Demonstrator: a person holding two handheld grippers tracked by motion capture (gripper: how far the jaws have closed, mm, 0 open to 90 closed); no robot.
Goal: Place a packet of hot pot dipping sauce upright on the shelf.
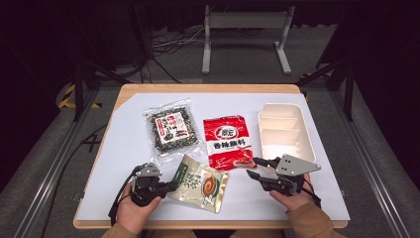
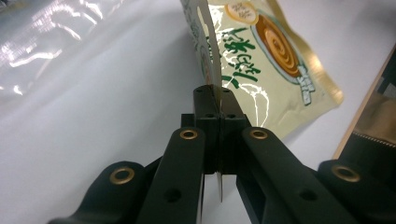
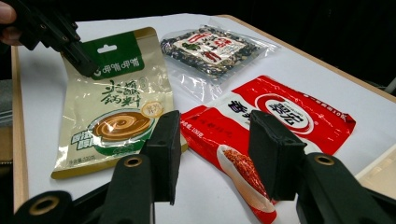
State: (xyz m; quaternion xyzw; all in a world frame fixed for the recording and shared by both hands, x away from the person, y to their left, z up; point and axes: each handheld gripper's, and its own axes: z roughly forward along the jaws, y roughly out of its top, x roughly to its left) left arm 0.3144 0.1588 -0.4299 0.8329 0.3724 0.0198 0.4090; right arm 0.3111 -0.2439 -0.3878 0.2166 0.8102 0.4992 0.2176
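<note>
Pinching the green top edge of the beige sauce pouch point(image 1: 199, 182), the left gripper point(image 2: 214, 93) has its jaws clamped shut on it at the bench's near side, while the right gripper point(image 1: 253, 167) waits half-open, empty, just beyond the pouch's far end.

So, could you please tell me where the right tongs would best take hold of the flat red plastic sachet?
Probably the near bottom edge of the flat red plastic sachet, approached low from the person's side. It lies flat on the white table sheet, so only an edge offers purchase, and that edge sits just ahead of the open right tongs. Its left side abuts the beige and green pouch, pinched by the left tongs.
</note>
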